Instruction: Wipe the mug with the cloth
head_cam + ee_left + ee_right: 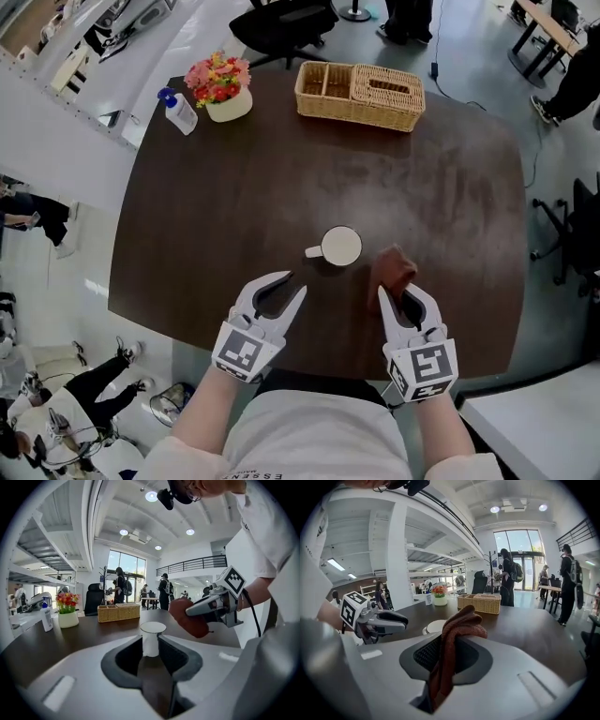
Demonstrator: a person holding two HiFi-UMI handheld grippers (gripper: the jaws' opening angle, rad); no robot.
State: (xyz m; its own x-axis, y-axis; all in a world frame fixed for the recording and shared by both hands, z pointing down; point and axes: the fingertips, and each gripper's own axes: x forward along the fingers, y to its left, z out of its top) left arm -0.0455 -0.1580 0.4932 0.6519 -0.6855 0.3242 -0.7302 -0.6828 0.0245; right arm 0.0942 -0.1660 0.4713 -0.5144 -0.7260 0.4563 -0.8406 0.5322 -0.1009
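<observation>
A white mug (340,247) stands upright on the dark brown table (234,206), its handle pointing left. My left gripper (292,282) is open a little short of the mug, on its near left. In the left gripper view the mug (152,638) shows just beyond the gap between the jaws, not touched. My right gripper (397,294) is shut on a bunched reddish-brown cloth (394,269), to the right of the mug and clear of it. In the right gripper view the cloth (457,634) stands up out of the jaws, and the mug (436,626) lies behind it on the left.
A wicker basket (360,94) sits at the table's far edge, with a flower pot (223,89) and a pump bottle (178,111) at the far left. Office chairs (281,23) ring the table. People stand on the floor at the left (28,216).
</observation>
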